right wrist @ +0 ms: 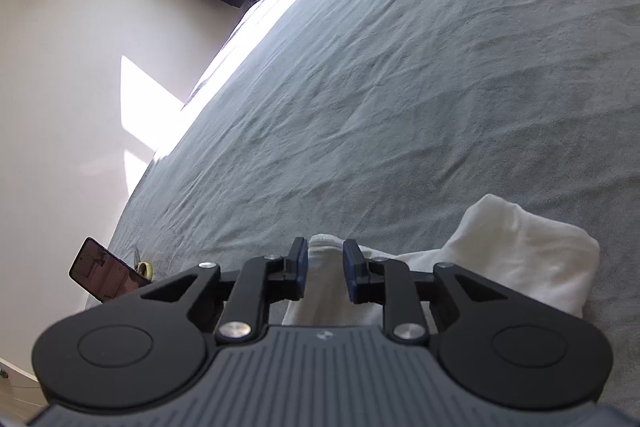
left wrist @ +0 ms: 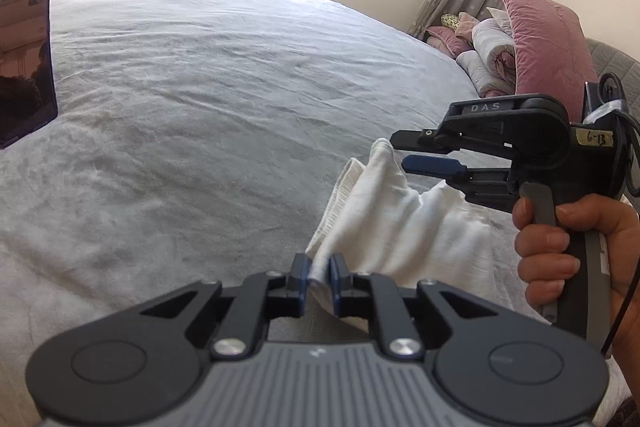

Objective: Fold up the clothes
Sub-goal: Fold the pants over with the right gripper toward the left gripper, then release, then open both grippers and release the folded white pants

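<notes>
Grey bedding (left wrist: 224, 99) stretches ahead of me, a dark phone (left wrist: 24, 55) propped at its left edge. My left gripper (left wrist: 319, 277) is at a narrow gap, with a fold of the white garment (left wrist: 404, 215) between its pads. To the right, my right gripper (right wrist: 324, 267) stands wider, its fingers straddling a ridge of the cloth without pinching it.

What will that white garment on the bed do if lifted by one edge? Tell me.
The white garment is probably floppy: it bunches in soft folds on the grey bedsheet. It looks thin, so likely light. Its edge sits between the left gripper pads, so it would likely drape, not hold shape.
</notes>
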